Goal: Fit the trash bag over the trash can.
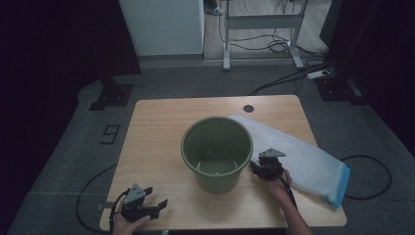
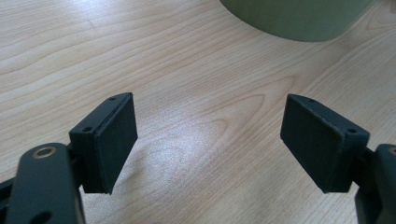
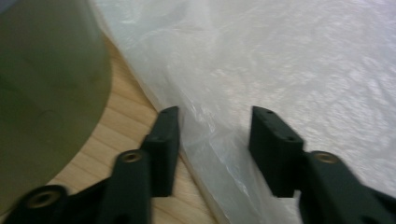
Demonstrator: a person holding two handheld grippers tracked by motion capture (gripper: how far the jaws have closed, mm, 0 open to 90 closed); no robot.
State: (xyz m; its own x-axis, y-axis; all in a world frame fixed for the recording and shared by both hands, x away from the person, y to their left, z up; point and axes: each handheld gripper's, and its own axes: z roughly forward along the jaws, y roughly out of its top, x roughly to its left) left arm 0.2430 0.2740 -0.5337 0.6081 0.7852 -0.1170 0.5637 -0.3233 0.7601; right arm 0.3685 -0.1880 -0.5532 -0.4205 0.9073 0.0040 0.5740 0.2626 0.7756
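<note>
No label reads on the bag at the bucket's 3 o'clock — right gripper straddles its edge, jaws apart, unclenched — left gripper released at 7 o'clock.

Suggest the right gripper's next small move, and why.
Probably close the right gripper on the plastic bag: its edge lies between the jaws, which stand apart and do not yet press it, beside the green bucket.
</note>
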